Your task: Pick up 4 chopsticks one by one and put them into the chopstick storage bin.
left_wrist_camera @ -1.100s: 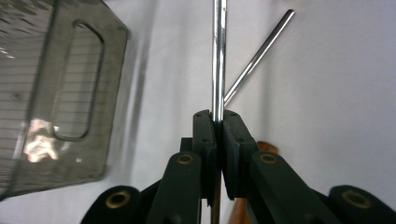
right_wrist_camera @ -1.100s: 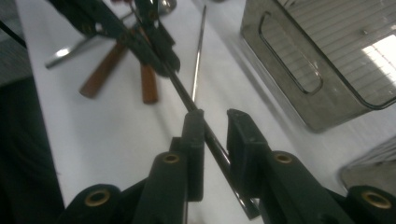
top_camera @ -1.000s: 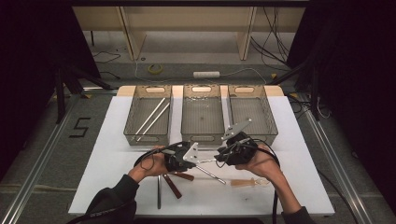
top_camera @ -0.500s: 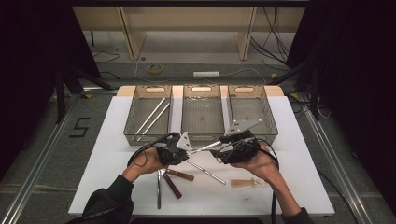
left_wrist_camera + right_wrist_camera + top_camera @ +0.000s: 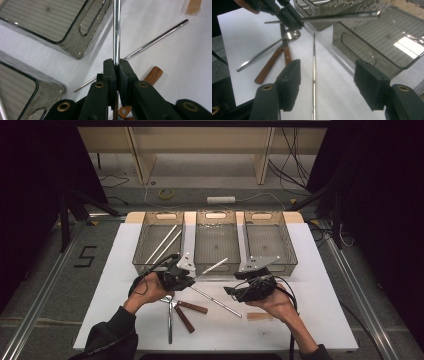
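- Since half a second ago, your left hand-held gripper (image 5: 187, 279) has taken over the raised steel rod (image 5: 214, 266), and your right hand-held gripper (image 5: 239, 290) has let go and dropped back toward 5 o'clock.
- Your left jaws are pressed together on the rod (image 5: 116, 30) near one end, so the free end points toward 2 o'clock over the front edge of the middle bin (image 5: 217, 247); that looks like a set-up for carrying it to a bin.
- Your right jaws stand spread and empty, low above the worktop (image 5: 310, 300).
- The left bin (image 5: 142, 250) already holds two like rods (image 5: 164, 244), probably the sorting target.
- A second rod (image 5: 314, 75) lies flat at 6 o'clock of the middle bin, beside the spoon (image 5: 265, 50) and wooden-handled pieces (image 5: 189, 312), waiting.
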{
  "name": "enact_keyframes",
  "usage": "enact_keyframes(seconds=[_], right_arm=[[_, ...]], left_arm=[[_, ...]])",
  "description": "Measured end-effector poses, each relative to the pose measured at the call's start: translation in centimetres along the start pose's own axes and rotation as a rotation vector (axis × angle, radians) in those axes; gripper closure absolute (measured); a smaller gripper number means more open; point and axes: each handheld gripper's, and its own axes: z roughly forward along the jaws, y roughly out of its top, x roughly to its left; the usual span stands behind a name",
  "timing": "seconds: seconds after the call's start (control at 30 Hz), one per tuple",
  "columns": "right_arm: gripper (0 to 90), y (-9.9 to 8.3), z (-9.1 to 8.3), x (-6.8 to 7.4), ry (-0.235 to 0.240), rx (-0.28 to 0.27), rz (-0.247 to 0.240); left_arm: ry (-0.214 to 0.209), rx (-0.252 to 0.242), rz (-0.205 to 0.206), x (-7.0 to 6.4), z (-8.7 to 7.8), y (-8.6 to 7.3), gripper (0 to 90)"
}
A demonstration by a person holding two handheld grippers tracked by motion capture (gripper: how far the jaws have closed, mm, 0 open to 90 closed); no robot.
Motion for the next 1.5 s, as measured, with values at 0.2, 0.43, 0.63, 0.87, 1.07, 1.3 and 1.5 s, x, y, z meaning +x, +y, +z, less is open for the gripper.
enact_keyframes(seconds=[0.2, 0.43, 0.63, 0.87, 1.07, 1.3, 1.5], right_arm=[[38.8, -1.1, 0.7, 0.2, 0.003, -0.001, 0.013], [37.4, -2.3, 1.6, 0.4, 0.004, 0.031, 0.016], [34.7, -2.9, 1.9, 0.7, 0.001, 0.039, 0.018], [34.3, -3.4, 1.8, 1.5, 0.012, 0.046, 0.009], [34.2, -3.5, 1.6, 1.9, 0.022, 0.039, -0.002], [33.9, -3.7, 1.6, 2.3, 0.033, 0.036, -0.003], [33.7, -3.7, 1.7, 2.5, 0.040, 0.040, -0.010]], left_arm=[[0.010, -0.010, -0.056, 0.7, -0.6, -0.2, 85.1], [0.034, -0.030, -0.130, 2.0, -1.8, -0.4, 85.0], [0.069, -0.081, -0.240, 4.5, -3.3, -0.9, 85.0], [0.142, -0.095, -0.339, 8.3, -4.2, -1.0, 85.0], [0.200, -0.095, -0.383, 10.8, -4.3, -0.3, 85.0], [0.259, -0.108, -0.428, 13.1, -3.8, 0.2, 85.0], [0.300, -0.108, -0.472, 14.7, -2.6, -0.7, 85.0]])
